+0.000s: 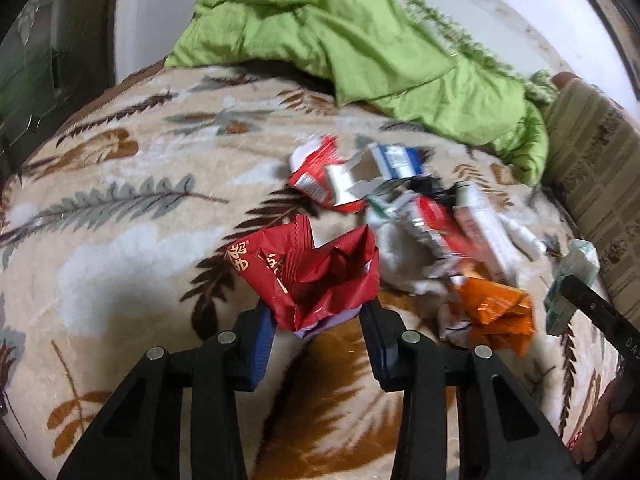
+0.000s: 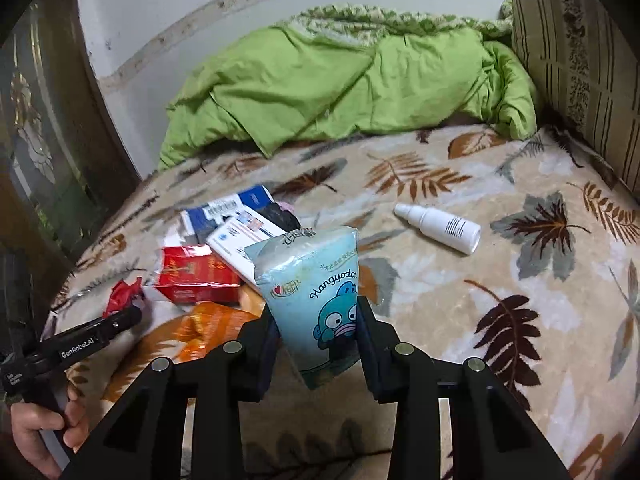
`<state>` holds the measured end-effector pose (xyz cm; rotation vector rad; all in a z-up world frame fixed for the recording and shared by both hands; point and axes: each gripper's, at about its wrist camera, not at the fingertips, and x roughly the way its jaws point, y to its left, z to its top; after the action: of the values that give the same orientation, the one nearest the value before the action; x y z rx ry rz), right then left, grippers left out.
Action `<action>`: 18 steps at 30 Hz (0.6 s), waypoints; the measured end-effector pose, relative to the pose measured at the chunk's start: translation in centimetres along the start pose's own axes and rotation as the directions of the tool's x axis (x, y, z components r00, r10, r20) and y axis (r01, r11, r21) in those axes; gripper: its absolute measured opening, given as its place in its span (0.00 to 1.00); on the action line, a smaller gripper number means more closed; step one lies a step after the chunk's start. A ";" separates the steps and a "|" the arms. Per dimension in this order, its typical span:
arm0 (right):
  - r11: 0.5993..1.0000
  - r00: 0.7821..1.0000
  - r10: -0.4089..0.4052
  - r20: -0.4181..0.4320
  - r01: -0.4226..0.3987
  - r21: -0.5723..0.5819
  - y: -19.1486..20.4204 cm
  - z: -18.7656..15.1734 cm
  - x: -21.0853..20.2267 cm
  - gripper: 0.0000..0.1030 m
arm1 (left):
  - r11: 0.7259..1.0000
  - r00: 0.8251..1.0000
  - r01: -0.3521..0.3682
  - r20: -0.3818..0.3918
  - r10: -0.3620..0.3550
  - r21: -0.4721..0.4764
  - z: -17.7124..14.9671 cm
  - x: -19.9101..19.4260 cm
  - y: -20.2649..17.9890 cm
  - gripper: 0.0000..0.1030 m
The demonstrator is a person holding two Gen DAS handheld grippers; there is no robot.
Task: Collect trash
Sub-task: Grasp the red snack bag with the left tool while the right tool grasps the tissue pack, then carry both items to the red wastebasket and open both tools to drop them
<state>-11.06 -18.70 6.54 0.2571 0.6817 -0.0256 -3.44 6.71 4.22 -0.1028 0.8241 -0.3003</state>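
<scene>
From the left wrist, the left tongs (image 1: 318,316) pinch a crumpled red snack wrapper (image 1: 316,276) between their blue pads, just above the leaf-patterned blanket (image 1: 120,208) of the bed. More trash lies to its right: an orange wrapper (image 1: 496,312) and a red carton (image 1: 436,224). From the right wrist, the right tongs (image 2: 318,332) clamp a pale blue tissue pack (image 2: 316,292), upright. A white spray bottle (image 2: 440,226) lies apart on the blanket, below the green quilt (image 2: 340,84).
</scene>
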 end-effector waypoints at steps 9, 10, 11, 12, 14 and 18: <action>0.997 0.999 0.053 0.005 -0.053 0.049 0.0 -1.1 -2.2 0.37 | 0.995 0.999 0.025 0.044 -0.029 0.099 -0.7 -2.3 -2.9 0.38; 0.997 0.998 0.062 0.001 -0.062 0.056 -0.1 -1.3 -2.6 0.37 | 0.994 0.998 0.029 0.049 -0.034 0.110 -0.8 -2.6 -3.3 0.38; 0.996 0.997 0.071 -0.004 -0.070 0.062 -0.1 -1.5 -3.1 0.37 | 0.991 0.998 0.033 0.056 -0.040 0.127 -1.0 -3.1 -3.9 0.38; 0.995 0.997 0.077 -0.009 -0.076 0.065 -0.1 -1.7 -3.5 0.37 | 0.989 0.997 0.034 0.064 -0.043 0.143 -1.1 -3.5 -4.4 0.38; 0.994 0.996 0.089 -0.014 -0.088 0.071 -0.1 -2.1 -4.5 0.37 | 0.982 0.995 0.045 0.080 -0.061 0.185 -1.5 -4.5 -5.8 0.38; 0.992 0.995 0.101 -0.017 -0.099 0.081 -0.5 -3.1 -6.8 0.37 | 0.962 0.990 0.081 0.087 -0.107 0.259 -2.5 -6.1 -8.6 0.38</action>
<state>-18.28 -18.88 8.38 0.3686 0.6884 0.0454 -11.10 0.43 8.55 0.0839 0.6759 -0.4848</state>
